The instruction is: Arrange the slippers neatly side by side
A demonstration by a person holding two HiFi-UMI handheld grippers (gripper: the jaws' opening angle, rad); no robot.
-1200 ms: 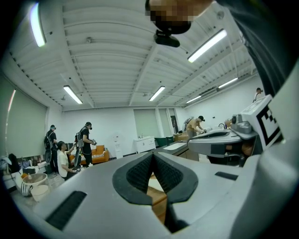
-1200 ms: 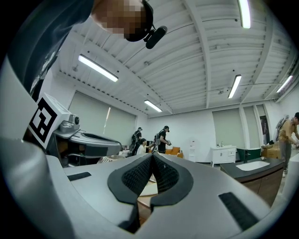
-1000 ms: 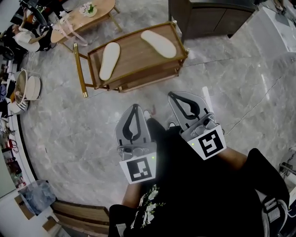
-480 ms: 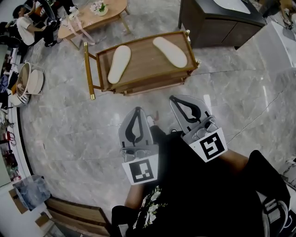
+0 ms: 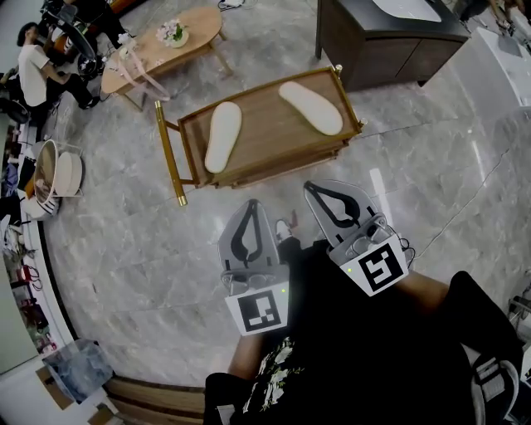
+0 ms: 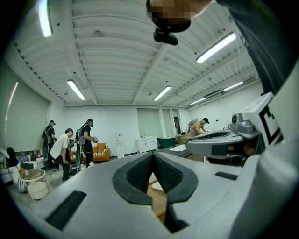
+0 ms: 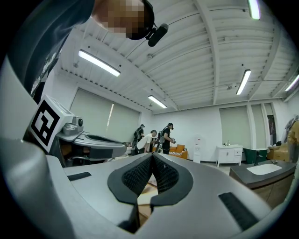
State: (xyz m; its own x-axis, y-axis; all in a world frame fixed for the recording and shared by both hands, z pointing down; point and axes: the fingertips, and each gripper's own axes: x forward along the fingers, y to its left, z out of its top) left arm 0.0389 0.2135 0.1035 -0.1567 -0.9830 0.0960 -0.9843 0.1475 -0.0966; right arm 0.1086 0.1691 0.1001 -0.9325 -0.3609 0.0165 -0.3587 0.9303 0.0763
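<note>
Well ahead of both sets of fingertips, on a wooden tray cart (image 5: 270, 137): two pale slippers, flat and well apart. Left slipper (image 5: 222, 136) straight beyond the left gripper (image 5: 249, 206); right slipper (image 5: 310, 107) beyond the right gripper (image 5: 309, 188), slanted the other way. Both pairs of jaws pressed fully together, holding nothing, touching nothing, short of the cart.

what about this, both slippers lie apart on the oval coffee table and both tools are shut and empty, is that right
No. The head view shows the left slipper and right slipper apart on the wooden cart, not the oval coffee table. The left tool and right tool are shut and empty.
</note>
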